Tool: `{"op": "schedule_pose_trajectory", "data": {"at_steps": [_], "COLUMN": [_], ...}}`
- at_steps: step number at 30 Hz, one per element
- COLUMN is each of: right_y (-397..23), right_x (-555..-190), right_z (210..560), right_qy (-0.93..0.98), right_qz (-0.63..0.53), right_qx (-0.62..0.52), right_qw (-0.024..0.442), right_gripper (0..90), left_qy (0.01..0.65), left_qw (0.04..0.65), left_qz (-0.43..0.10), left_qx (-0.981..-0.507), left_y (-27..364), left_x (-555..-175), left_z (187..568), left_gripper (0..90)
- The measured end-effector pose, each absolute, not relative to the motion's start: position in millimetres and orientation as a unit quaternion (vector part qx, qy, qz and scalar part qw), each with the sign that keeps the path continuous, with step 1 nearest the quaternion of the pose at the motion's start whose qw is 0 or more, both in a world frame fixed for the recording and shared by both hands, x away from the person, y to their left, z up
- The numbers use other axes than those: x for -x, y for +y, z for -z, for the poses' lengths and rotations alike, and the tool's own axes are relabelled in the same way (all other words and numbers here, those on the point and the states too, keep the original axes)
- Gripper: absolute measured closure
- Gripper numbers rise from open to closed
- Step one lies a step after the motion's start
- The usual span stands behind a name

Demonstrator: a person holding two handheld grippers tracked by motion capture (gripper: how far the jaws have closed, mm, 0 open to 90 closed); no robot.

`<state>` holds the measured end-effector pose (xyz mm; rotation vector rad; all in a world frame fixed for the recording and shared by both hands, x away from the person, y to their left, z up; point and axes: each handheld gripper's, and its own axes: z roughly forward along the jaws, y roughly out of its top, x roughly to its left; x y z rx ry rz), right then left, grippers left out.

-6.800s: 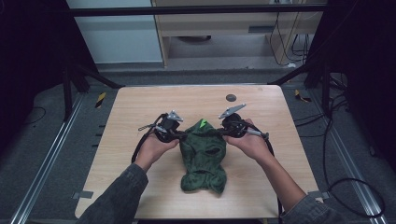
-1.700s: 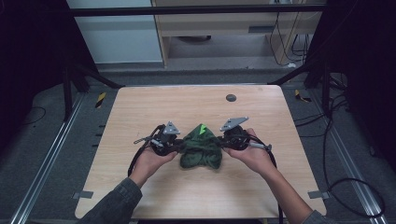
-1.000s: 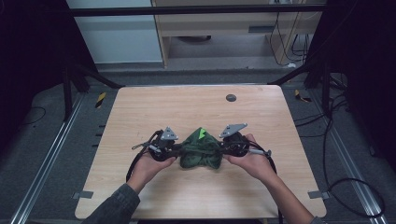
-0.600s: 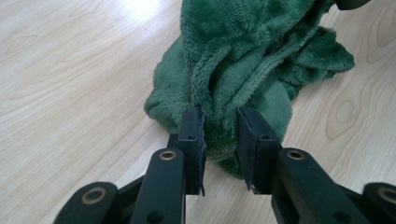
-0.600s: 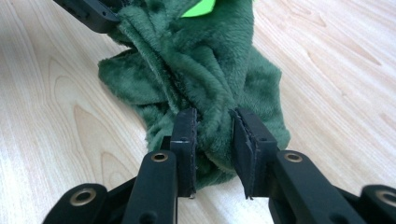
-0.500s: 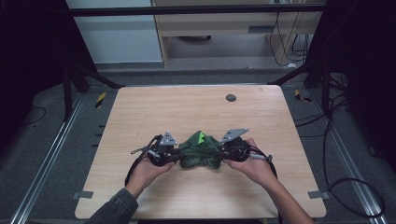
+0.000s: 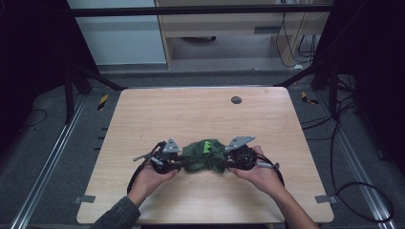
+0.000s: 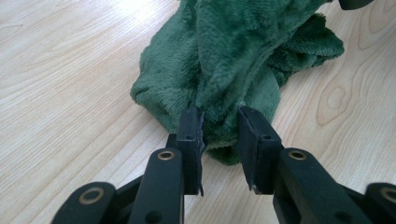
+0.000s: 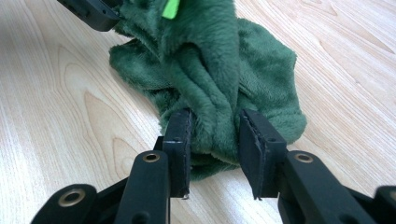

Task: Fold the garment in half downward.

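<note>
A dark green plush cloth (image 7: 205,155) with a bright green tag (image 7: 208,145) lies bunched on the wooden table, between my two grippers. My left gripper (image 7: 184,162) holds its left end. In the left gripper view its jaws (image 8: 219,126) pinch a thick fold of the cloth (image 8: 224,56). My right gripper (image 7: 228,162) is at the other end. Its jaws (image 9: 212,130) have just been opening, but a fold of the cloth (image 9: 210,70) still fills the gap and touches both pads. The tag (image 9: 171,8) shows at the top of that view.
The table (image 7: 191,109) has a small dark round disc (image 7: 236,99) near its far edge. Black cables (image 7: 138,169) trail from both grippers toward the front edge. Metal rails and loose cables run along the floor on either side.
The cloth, earlier stretched long toward the front edge, is now gathered into a short bunch. Both hands have drawn slightly nearer the front edge, then stayed almost still over the last second.
</note>
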<state>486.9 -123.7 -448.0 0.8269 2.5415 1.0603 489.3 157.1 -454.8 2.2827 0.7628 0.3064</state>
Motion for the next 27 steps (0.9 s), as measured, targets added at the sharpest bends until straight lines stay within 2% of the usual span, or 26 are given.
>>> {"op": "schedule_pose_trajectory", "data": {"at_steps": [27], "right_y": [-124.0], "right_x": [-480.0], "right_z": [448.9], "right_qy": [0.878], "right_qz": [-0.366], "right_qx": [-0.279], "right_qw": [0.132], "right_gripper": [60.3], "left_qy": [0.297], "left_qw": [0.354], "left_qz": [-0.121], "left_qx": [-0.879], "left_y": [158.3], "left_x": [-485.9], "left_z": [455.2], "left_gripper": [69.0]}}
